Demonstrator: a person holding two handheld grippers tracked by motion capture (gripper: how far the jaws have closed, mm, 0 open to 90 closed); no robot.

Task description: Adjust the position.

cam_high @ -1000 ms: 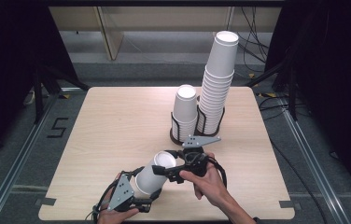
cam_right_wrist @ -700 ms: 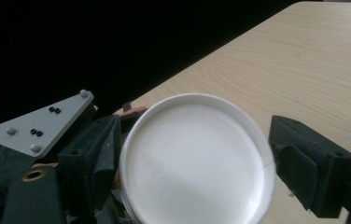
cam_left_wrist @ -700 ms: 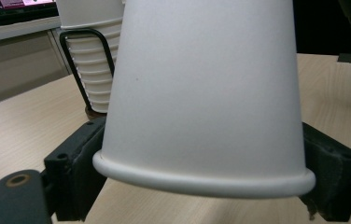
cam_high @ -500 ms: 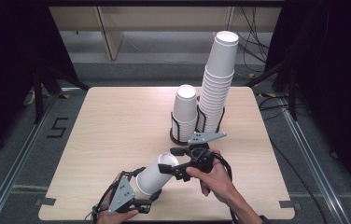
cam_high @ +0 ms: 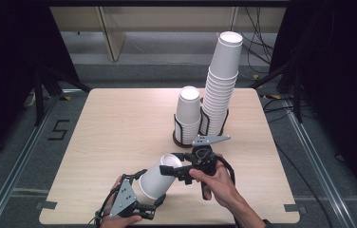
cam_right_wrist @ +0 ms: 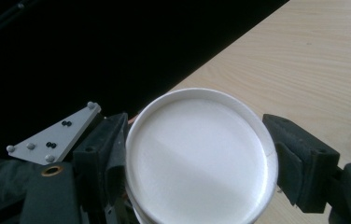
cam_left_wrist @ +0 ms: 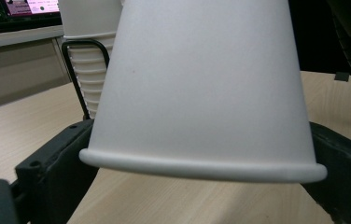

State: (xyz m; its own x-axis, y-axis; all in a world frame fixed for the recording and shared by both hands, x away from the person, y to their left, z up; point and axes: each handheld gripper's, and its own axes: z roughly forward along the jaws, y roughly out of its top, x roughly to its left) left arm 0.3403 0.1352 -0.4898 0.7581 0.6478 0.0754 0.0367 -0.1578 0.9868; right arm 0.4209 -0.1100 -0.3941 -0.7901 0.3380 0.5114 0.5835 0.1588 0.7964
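Paper cup passed between two grippers, in front of the black cup rack

The paper cup (cam_high: 160, 178) lies tilted above the tabletop (cam_high: 100, 137), in front of the rack (cam_high: 186, 137) and its two stacks. The left gripper (cam_high: 150, 197) brackets the rim end; its jaws have just been opening, the cup between them, seemingly released. The right gripper (cam_high: 179, 171) flanks the base; whether it is clenched I cannot tell. If neither grips firmly, the cup could slip and roll off.
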